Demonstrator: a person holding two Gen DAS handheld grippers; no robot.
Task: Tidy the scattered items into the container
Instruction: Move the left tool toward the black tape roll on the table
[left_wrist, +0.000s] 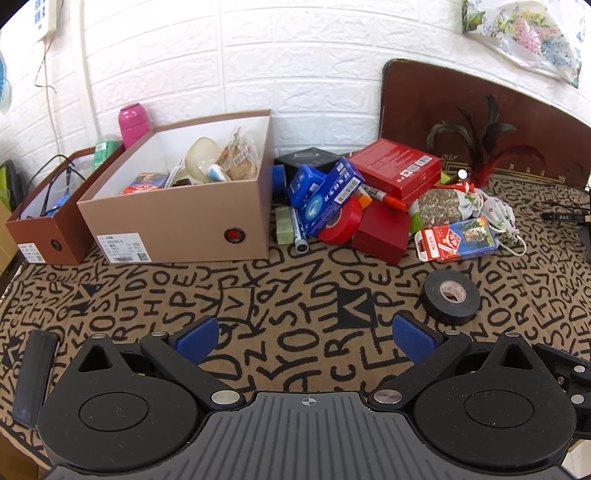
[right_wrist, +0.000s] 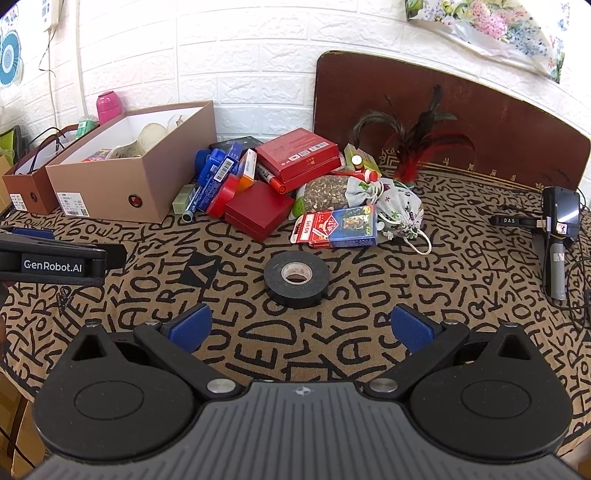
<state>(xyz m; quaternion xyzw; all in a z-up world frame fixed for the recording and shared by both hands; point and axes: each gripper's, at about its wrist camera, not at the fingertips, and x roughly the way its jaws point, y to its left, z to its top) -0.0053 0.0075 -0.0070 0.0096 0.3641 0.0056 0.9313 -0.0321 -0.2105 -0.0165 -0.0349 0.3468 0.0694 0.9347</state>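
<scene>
Behind the red boxes (left_wrist: 400, 168), half-buried markers (left_wrist: 386, 197)

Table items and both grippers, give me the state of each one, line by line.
Left gripper: open, empty.
Right gripper: open, empty.
Black tape roll: lying flat, alone on the cloth.
Tan box: open, partly filled.
Brown box: open, cable inside.
Red tape roll: tilted against the pile.
Card pack: lying flat, closed.
Drawstring pouch: slumped on its side.
</scene>
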